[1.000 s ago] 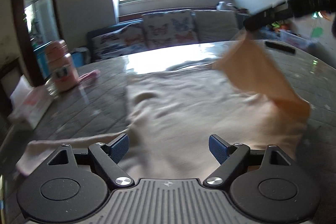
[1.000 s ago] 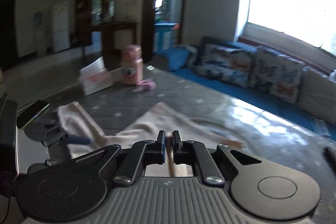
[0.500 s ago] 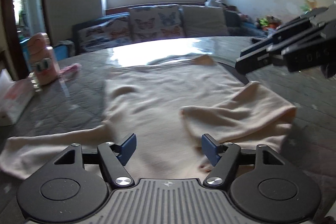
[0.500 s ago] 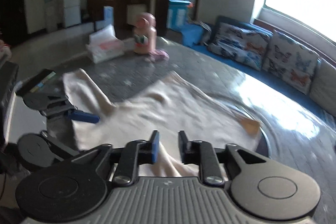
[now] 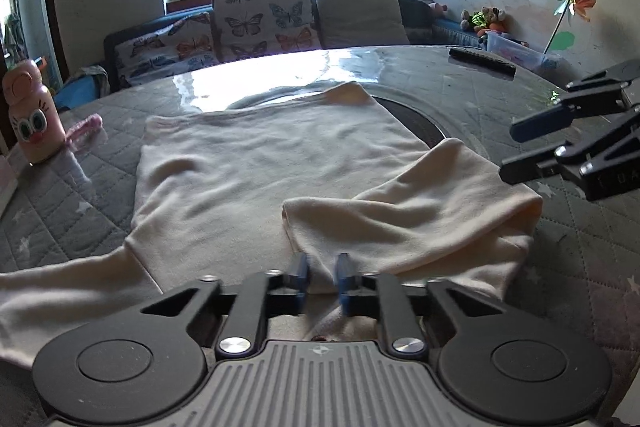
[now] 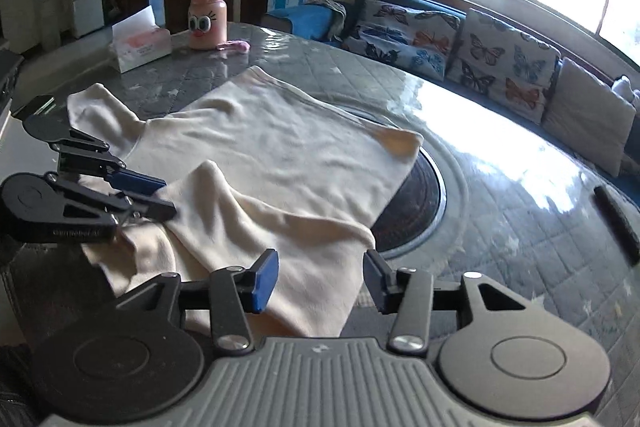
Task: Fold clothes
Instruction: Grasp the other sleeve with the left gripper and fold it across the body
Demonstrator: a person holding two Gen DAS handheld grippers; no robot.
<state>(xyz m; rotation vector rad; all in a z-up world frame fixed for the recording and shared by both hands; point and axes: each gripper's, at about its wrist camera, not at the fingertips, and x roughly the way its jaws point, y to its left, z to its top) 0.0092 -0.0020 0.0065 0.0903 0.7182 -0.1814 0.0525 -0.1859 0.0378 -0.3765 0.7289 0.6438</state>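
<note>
A cream long-sleeved shirt (image 5: 260, 167) lies spread on the round quilted table (image 5: 500, 99). One sleeve (image 5: 408, 211) is folded in over the body; the other sleeve (image 5: 60, 291) stretches off to the left. My left gripper (image 5: 322, 277) sits at the shirt's near edge, its jaws nearly closed with a narrow gap over a cloth fold. My right gripper (image 6: 320, 277) is open and empty, low over the folded sleeve (image 6: 256, 223). The right gripper shows at the right of the left wrist view (image 5: 536, 151). The left gripper shows at the left of the right wrist view (image 6: 156, 195).
A pink bottle (image 6: 207, 15), a tissue box (image 6: 140, 43) and a small pink item (image 6: 236, 45) stand at the table's far side. A black remote (image 5: 482, 61) lies near the right edge. A dark round inset (image 6: 416, 203) sits at the table's middle. A sofa (image 5: 256, 23) stands behind.
My right gripper carried the sleeve across the shirt, let it go and opened wide. My left gripper went from wide open to nearly closed at the shirt's near edge.
</note>
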